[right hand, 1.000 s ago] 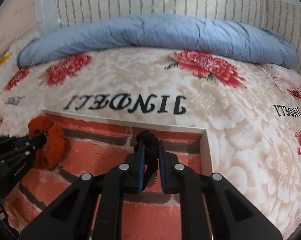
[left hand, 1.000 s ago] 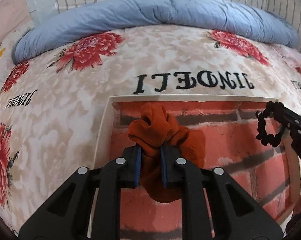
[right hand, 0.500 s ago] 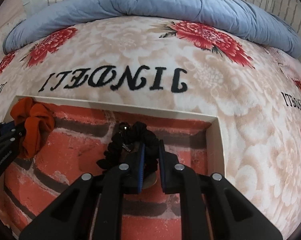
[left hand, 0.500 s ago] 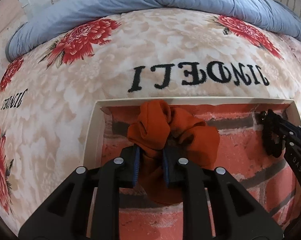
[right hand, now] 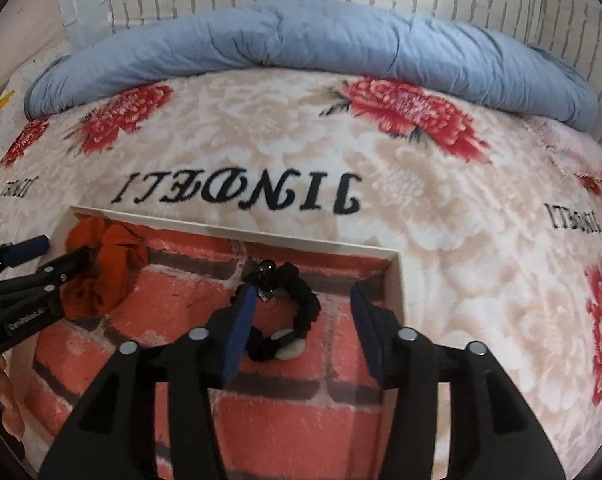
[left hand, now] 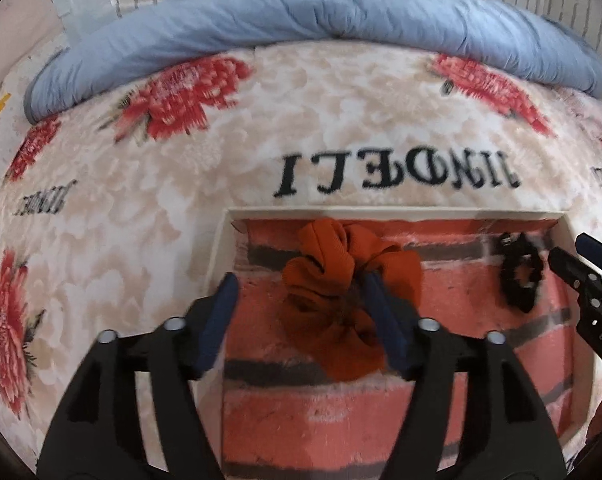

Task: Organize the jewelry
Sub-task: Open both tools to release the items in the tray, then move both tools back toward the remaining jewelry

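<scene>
An orange scrunchie [left hand: 341, 300] lies in the far left part of a shallow white-rimmed box [left hand: 381, 213] lined with a red brick pattern. My left gripper [left hand: 301, 292] stands over it, its jaws opening, the scrunchie loose between them and the pads off it. A black scrunchie [right hand: 293, 300] with a small pale charm lies at the far right of the box [right hand: 397, 280]. My right gripper [right hand: 303, 304] is above it, jaws opening too, with the scrunchie between the fingers and unpressed. Each gripper shows at the edge of the other's view: the right gripper [left hand: 581, 256] and the left gripper [right hand: 57, 256].
The box rests on a cream blanket [right hand: 461, 220] with red flowers and black lettering. A rolled blue quilt [right hand: 301, 40] lies along the far side against a white brick wall. Part of a hand [right hand: 9, 412] shows at the lower left of the right wrist view.
Both grippers have let go: the left released the orange scrunchie and the right the black one, and both now lie on the box floor. Both jaws have spread apart.
</scene>
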Tool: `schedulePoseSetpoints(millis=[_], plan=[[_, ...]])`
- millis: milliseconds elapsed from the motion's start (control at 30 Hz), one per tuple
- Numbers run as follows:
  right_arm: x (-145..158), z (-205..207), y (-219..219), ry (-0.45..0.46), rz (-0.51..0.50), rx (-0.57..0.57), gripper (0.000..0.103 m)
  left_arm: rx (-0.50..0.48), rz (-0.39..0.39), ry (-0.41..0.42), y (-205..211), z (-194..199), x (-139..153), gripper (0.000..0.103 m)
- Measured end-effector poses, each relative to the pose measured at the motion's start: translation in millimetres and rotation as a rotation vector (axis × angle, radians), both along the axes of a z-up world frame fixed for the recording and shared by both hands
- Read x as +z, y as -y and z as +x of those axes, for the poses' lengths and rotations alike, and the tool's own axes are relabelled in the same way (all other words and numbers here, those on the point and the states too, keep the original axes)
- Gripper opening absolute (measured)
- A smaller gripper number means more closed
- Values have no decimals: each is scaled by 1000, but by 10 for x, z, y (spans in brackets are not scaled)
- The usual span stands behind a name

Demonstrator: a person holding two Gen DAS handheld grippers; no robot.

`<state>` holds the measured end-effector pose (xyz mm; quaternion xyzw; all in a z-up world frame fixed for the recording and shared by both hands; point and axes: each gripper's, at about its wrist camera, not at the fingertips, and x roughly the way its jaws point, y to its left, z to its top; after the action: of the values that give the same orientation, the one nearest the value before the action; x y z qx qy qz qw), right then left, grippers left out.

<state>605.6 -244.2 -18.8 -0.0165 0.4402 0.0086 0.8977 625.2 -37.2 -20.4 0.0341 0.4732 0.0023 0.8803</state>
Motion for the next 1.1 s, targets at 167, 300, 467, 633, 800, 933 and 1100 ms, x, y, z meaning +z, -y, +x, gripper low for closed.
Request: schedulePoseSetpoints(millis=[167, 300, 467, 633, 800, 933, 1100], plan=[[248, -335, 17, 71, -6, 2, 72, -2, -10, 99, -104, -394, 381, 95], [352, -572, 48, 98, 11, -21, 87, -4, -2, 136, -190, -693, 547, 98], [485, -995, 57, 148, 21, -32, 93, -18, 32, 168, -305, -1087, 721, 98], [528, -1399, 10, 166, -5, -18, 94, -35, -22, 187, -423, -1440, 835, 98], [502, -1801, 1, 187, -40, -38, 94, -21, 11, 228, -479, -1834, 843, 98], [482, -2080, 15, 182, -29, -27, 94, -34, 19, 226, -482, -2121, 768, 98], [459, -2446, 55, 205, -62, -53, 94, -38, 7, 210, -492, -2465, 651, 98]])
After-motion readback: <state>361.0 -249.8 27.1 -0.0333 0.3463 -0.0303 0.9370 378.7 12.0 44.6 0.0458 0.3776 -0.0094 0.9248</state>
